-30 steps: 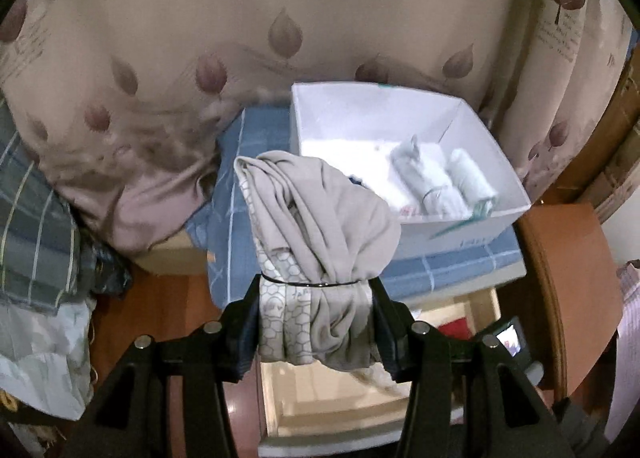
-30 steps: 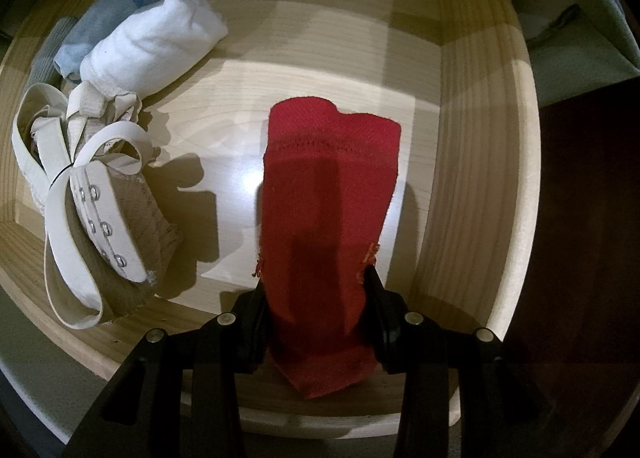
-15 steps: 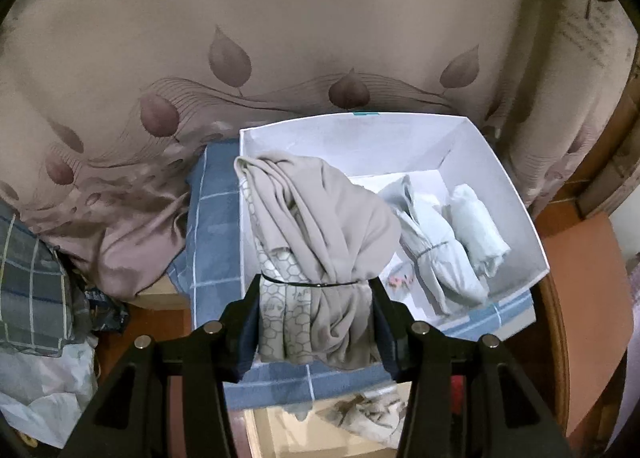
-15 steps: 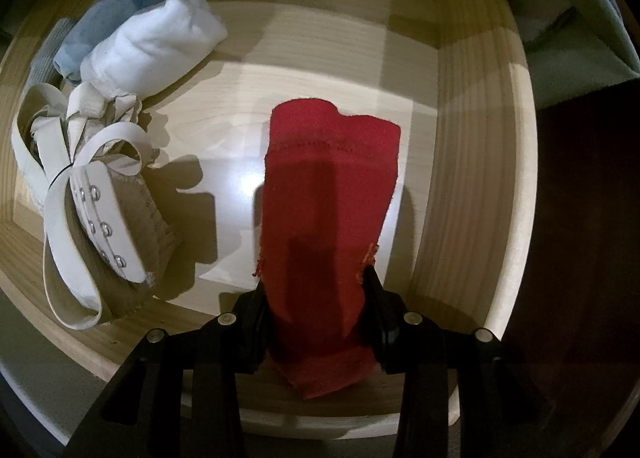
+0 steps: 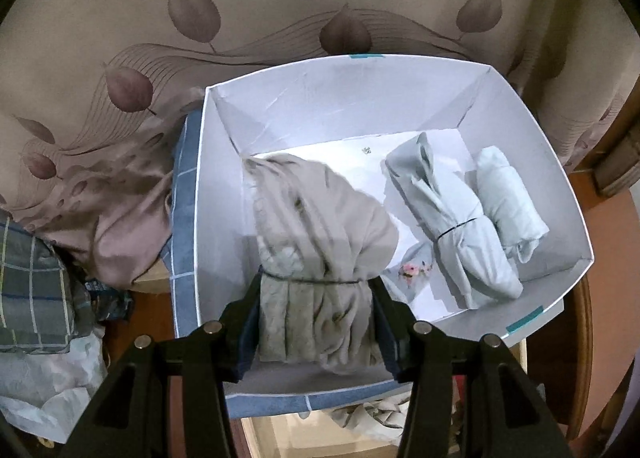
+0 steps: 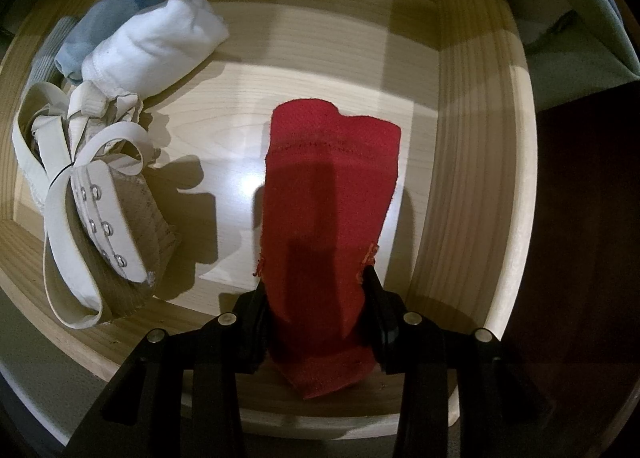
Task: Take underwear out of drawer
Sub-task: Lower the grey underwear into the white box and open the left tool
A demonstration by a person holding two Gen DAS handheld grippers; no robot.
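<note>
In the left wrist view my left gripper (image 5: 316,290) holds a beige underwear bundle (image 5: 320,217) tied with a thin black band. It hangs over the left half of a white box (image 5: 208,177). The jaws are opening, though the pads still touch the bundle's sides. Two pale rolled garments (image 5: 448,225) lie in the box's right half. In the right wrist view my right gripper (image 6: 314,278) points down into a wooden drawer (image 6: 472,177), shut on a red underwear piece (image 6: 332,177) that hangs toward the drawer floor.
In the drawer's left part lie a beige bra (image 6: 100,197), a white roll (image 6: 156,45) and a blue roll (image 6: 104,21). The box rests on a blue checked cloth (image 5: 182,217). A leaf-patterned fabric (image 5: 280,17) rises behind it, and plaid cloth (image 5: 28,282) lies at the left.
My left gripper has carried the beige bundle forward and down, from in front of the white box to over its left half. The right gripper and red piece have not moved.
</note>
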